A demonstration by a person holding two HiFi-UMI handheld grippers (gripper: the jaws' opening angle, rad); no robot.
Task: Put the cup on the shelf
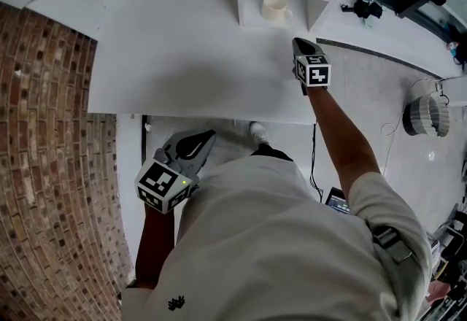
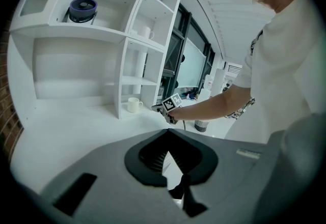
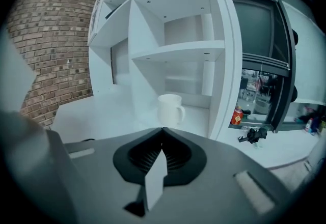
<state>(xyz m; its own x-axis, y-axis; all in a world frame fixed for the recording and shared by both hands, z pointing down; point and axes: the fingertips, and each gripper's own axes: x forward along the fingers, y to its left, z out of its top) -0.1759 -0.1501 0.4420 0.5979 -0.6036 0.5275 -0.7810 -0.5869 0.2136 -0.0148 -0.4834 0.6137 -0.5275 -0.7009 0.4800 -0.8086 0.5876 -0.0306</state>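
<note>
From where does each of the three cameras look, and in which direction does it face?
Head view: on the person's head, facing steeply down onto the table; torso and arms show.
Left gripper view: on the left gripper, facing the shelf; its fingers and the right arm show.
Right gripper view: on the right gripper, facing the shelf's bottom compartment; only its fingers show.
Shared: all three see the cup.

The right arm [image 1: 343,138] stretches forward, forearm nearly straight; the right gripper [image 1: 300,43] at its end points ahead and somewhat downward, its fingers closed tight together with nothing between them; the left arm [image 1: 153,243] is bent and held close beside the torso; the left gripper [image 1: 209,138] sits low, angled downward, fingers likewise together and empty.
</note>
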